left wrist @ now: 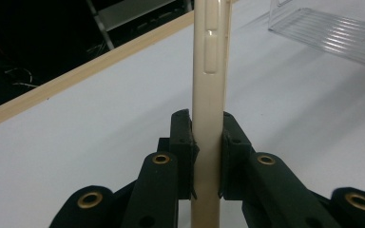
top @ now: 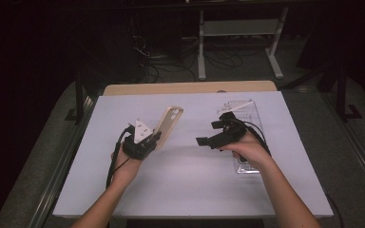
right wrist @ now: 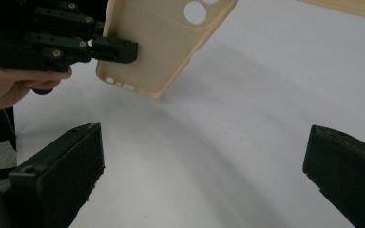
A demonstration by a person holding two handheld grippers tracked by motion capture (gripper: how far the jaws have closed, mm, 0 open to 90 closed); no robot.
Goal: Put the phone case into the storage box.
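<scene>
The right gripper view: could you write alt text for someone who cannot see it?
A beige phone case is held tilted above a white table, clamped by the left gripper in a person's hand. In the foreground, the right gripper's two black fingers stand wide apart, holding nothing.

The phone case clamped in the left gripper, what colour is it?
The phone case is a pale cream beige; the right gripper view shows it best.

My left gripper [top: 158,136], frame centre-left, jaws clamped tight; my right gripper [top: 208,134], centre-right, jaws spread wide, pointing left.
</scene>
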